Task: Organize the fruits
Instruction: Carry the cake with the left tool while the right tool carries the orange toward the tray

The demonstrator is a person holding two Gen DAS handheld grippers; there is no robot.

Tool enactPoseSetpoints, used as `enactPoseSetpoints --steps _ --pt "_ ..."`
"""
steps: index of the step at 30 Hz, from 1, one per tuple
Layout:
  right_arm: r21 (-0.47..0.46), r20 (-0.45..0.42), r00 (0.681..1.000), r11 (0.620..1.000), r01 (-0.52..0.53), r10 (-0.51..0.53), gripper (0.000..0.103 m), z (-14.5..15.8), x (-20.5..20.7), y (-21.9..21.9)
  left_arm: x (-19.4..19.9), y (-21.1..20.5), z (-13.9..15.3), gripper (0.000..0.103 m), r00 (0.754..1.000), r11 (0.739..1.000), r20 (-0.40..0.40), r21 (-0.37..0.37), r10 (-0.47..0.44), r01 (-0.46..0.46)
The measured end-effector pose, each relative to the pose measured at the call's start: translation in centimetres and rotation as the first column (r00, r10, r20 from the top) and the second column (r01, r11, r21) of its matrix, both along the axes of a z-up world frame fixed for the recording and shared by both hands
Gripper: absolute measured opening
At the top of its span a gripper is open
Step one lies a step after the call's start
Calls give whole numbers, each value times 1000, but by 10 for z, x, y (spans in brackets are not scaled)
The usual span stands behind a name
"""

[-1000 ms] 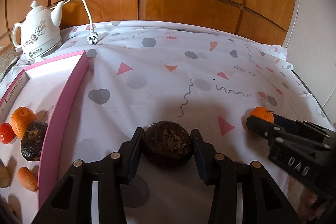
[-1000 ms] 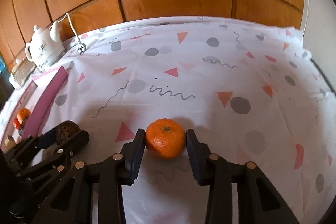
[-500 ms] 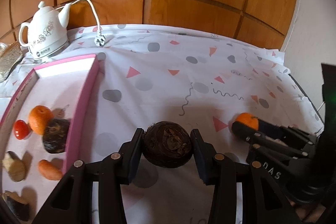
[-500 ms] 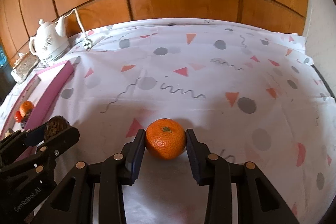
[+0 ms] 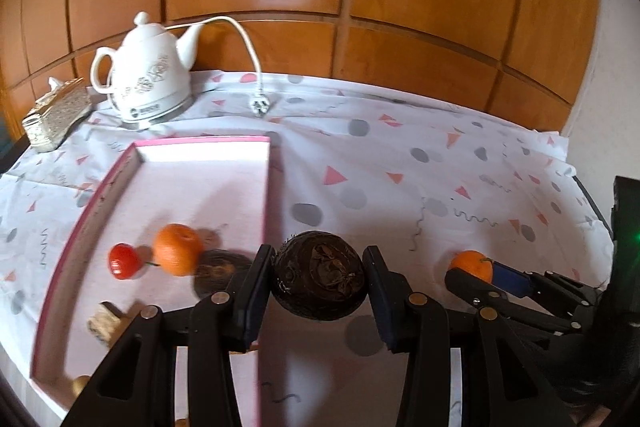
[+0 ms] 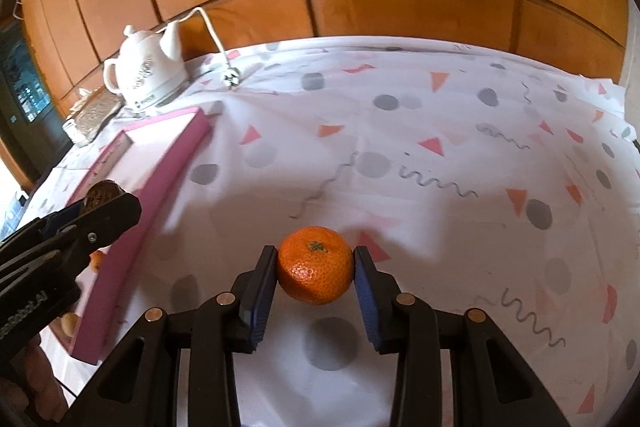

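left hand-held gripper (image 5: 318,281): clamped on dark brown round fruit (image 5: 319,281), lower centre of left wrist view, lifted over the pink tray's right wall
right hand-held gripper (image 6: 315,269): clamped on orange mandarin (image 6: 316,270), lower centre of right wrist view, held above the cloth, shadow below
pink tray (image 5: 268,187): left half of left wrist view, on counter
tray contents: mandarin in tray (image 5: 177,254), red cherry tomato (image 5: 123,261) just beside it, dark fruit in tray (image 5: 216,271) partly hidden behind left finger; other bits lower left, blurred
counter cloth (image 6: 440,131): white, triangles, dots, squiggles
kettle (image 5: 148,83): white, upper left, cord and plug (image 5: 259,105) on cloth
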State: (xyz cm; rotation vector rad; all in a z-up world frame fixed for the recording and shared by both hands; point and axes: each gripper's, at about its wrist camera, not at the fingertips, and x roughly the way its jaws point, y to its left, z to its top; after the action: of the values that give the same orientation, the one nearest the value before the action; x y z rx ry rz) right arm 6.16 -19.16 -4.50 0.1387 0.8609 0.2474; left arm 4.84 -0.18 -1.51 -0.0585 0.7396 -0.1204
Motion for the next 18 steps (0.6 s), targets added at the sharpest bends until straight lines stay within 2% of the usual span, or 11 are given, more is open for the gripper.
enactPoseSetpoints --steps 11,18 --pt "64 22 990 988 -143 142 38 28 -5 48 -6 45 6 45 996 996 13 11 89 -89" --pt "95 20 961 956 -278 277 38 41 -13 91 -4 87 12 45 985 985 22 -9 170 -170"
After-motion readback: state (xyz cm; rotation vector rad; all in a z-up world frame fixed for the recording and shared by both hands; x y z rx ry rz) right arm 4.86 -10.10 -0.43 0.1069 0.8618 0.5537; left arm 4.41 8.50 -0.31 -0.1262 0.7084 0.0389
